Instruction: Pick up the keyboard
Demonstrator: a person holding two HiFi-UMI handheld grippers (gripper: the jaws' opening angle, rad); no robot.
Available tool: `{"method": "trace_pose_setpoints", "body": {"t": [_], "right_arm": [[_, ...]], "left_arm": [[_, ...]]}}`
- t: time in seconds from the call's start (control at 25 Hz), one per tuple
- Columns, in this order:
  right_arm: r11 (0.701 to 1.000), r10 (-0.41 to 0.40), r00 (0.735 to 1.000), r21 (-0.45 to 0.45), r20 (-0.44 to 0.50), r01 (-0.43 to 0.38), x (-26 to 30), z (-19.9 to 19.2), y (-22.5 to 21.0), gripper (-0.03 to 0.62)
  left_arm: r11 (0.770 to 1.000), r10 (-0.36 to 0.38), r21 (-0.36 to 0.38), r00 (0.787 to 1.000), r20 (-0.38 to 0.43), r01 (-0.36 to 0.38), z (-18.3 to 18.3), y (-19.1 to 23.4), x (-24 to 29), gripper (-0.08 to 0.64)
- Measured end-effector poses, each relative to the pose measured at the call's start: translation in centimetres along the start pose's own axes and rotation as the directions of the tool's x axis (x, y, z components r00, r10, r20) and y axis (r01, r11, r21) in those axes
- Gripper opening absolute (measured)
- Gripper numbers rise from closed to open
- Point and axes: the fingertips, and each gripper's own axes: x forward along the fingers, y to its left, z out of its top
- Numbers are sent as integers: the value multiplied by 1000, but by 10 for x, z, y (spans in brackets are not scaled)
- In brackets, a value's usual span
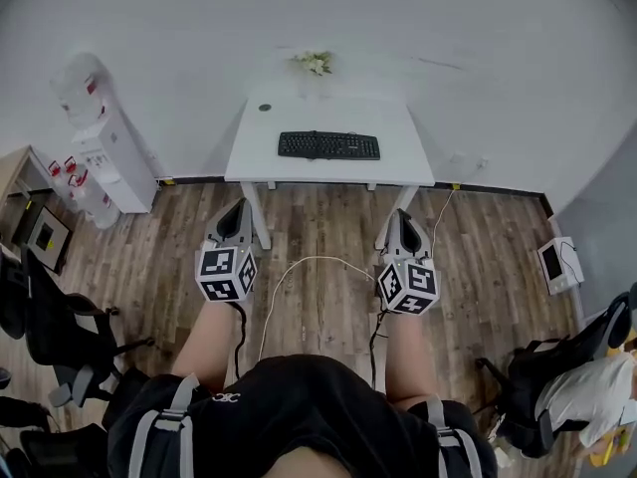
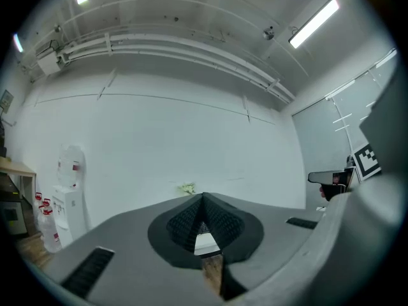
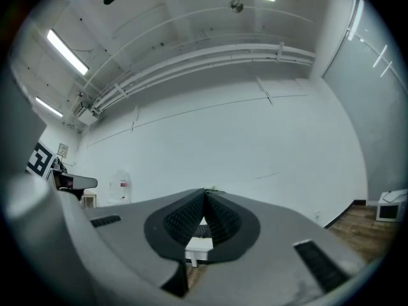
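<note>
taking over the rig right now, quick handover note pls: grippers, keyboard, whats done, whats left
Left gripper: shut, empty, level, above the brown wood floor.
Right gripper: the same.
Flat black keyboard: lies untouched on the white rectangular table by the wall, ahead of both grippers.
Done: nothing yet.
Left: walk up, open the jaws, grip the keyboard, lift it.

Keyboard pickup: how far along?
Done: nothing yet. The keyboard lies flat on the white desk, untouched. In hand: nothing; the left gripper and right gripper are both shut and empty, short of the desk. Left: approach, open, grasp, lift.
</note>
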Motion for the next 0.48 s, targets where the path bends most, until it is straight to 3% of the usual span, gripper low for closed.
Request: {"method": "trace_pose_setpoints", "body": {"t": [0.48], "right_arm": [[998,40,999,43,-9,-40,14,-23,-23,5]], "left_arm": [[999,3,45,1000,-27,-2,-24,-26,17,6]]}}
